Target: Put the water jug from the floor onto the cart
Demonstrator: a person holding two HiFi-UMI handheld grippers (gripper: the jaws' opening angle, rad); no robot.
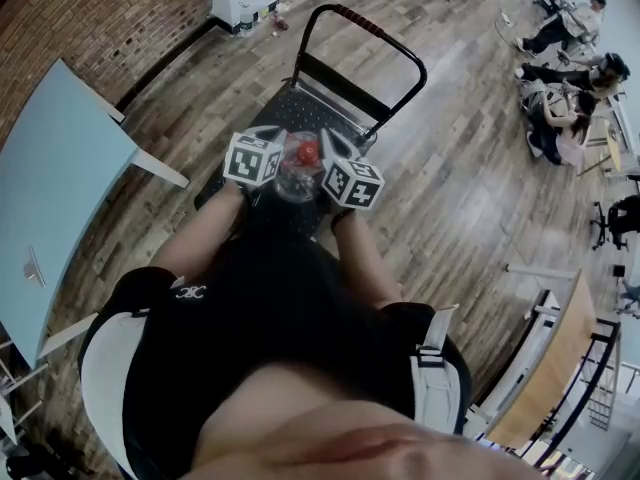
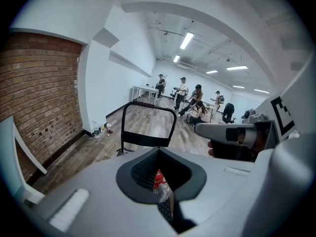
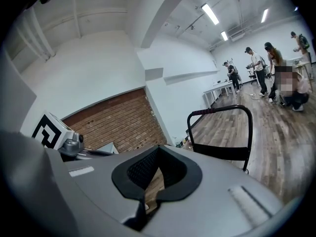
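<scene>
The water jug (image 1: 298,173), clear with a red cap (image 1: 306,152), hangs between my two grippers above the black cart deck (image 1: 290,108). My left gripper (image 1: 278,146) is at its left side and my right gripper (image 1: 328,153) at its right; the jug looks squeezed between their bodies. The left gripper's (image 2: 163,191) jaws are shut, with the red cap (image 2: 159,179) and clear plastic just beyond them. The right gripper's (image 3: 148,196) jaws are shut with nothing between them. The cart handle (image 1: 360,28) rises at the far end of the deck.
A light blue table (image 1: 60,188) stands at the left by a brick wall (image 1: 90,18). Bottles (image 1: 245,18) sit at the base of a white wall. People (image 1: 570,68) sit at the far right. A wooden desk (image 1: 550,368) is at lower right.
</scene>
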